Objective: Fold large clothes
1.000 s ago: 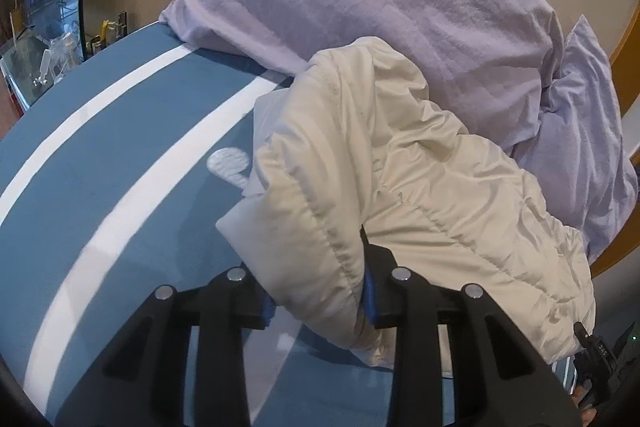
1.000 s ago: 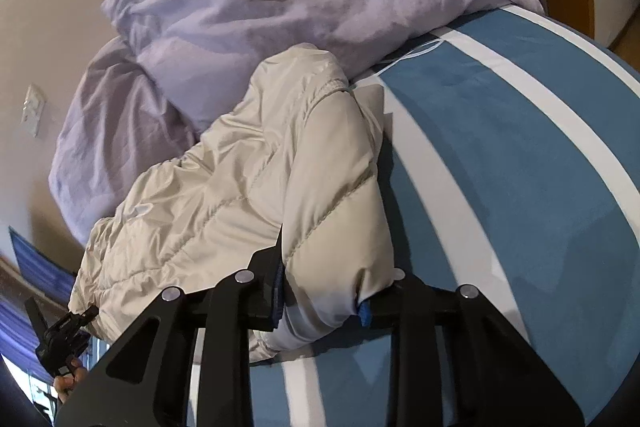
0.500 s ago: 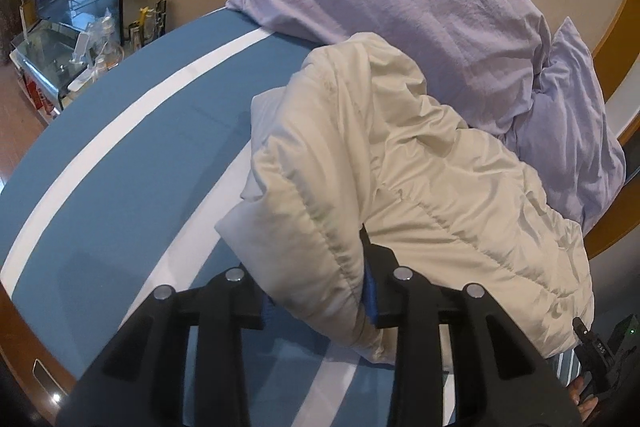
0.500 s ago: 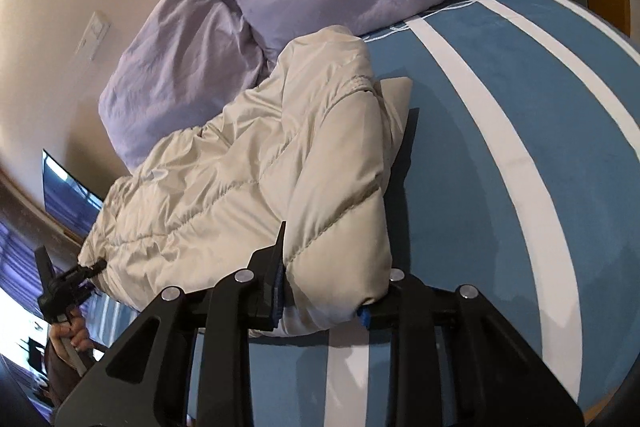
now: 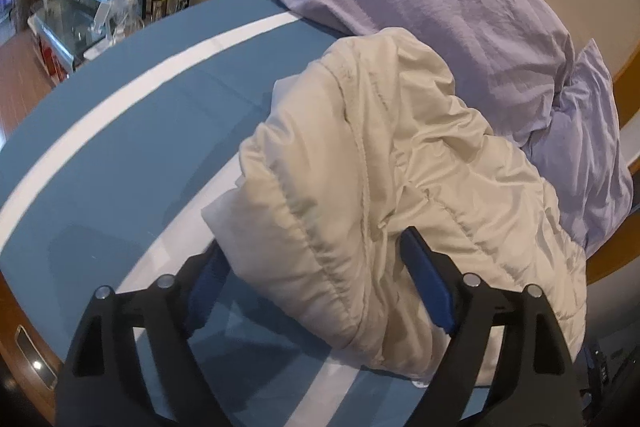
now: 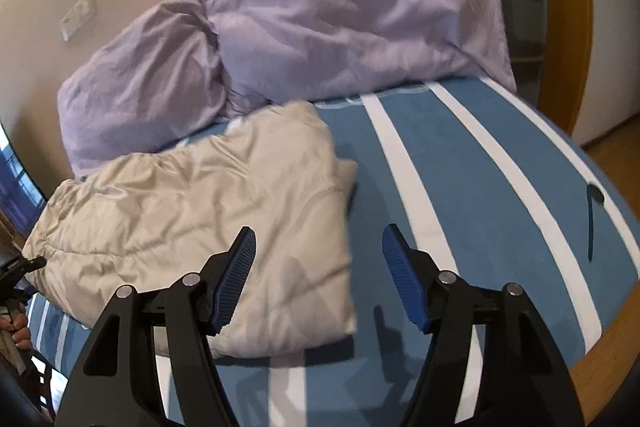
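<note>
Tongs, left: jaws have just been opening and stand apart; a puffy fold of the cream jacket bulges between the blue pads, but it is not pinched.
Tongs, right: jaws have likewise just been opening and stand apart; the near corner of the jacket lies beneath and between them, with no pad pressing on it.
Jacket: a quilted bundle is seen laid on the bed, doubled over, its far edge at 12 o'clock touching the lilac pillows.
Bed: blue cover with white stripes; bare cover is left at 3 o'clock of the jacket in the right wrist view.
Step in hand: release of the fold just laid, as judged from both open pairs of jaws.
Advice, withdrawal: both tongs are best drawn back toward 6 o'clock and lifted clear, so that no pad drags the slippery shell and the fold is not undone.
Advice, finishing: the raised hump seen in the left wrist view should be pressed flat, since trapped air is likely to spring it open.
Risk: the edge at 12 o'clock may be caught on the pillows.
</note>
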`<state>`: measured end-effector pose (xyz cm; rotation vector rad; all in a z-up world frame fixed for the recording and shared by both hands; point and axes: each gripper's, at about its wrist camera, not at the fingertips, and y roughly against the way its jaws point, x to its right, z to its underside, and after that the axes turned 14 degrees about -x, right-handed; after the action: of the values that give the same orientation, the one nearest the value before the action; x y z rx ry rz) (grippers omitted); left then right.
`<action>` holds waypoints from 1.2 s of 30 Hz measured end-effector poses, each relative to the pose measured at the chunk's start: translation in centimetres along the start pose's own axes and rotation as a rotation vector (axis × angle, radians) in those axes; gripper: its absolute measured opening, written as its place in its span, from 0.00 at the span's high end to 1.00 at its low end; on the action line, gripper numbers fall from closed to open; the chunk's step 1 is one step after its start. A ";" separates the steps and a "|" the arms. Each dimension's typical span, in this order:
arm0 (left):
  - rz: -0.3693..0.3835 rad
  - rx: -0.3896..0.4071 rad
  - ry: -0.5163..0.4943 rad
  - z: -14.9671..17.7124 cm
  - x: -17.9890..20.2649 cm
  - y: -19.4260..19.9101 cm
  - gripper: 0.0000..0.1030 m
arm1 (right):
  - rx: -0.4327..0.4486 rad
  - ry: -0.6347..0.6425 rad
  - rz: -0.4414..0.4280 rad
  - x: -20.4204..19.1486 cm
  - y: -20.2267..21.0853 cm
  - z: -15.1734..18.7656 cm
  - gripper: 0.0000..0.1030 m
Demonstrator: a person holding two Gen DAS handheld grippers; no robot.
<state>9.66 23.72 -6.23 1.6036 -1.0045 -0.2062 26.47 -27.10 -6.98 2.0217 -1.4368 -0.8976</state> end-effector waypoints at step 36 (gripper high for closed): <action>0.118 0.008 0.133 -1.2 0.8 -2.5 0.21 | -0.082 0.322 -0.031 -18.1 -7.7 3.8 0.32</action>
<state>12.09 23.89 -7.71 1.5393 -0.9936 -0.0144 24.31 -7.51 -10.93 2.0217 -1.1767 -0.5982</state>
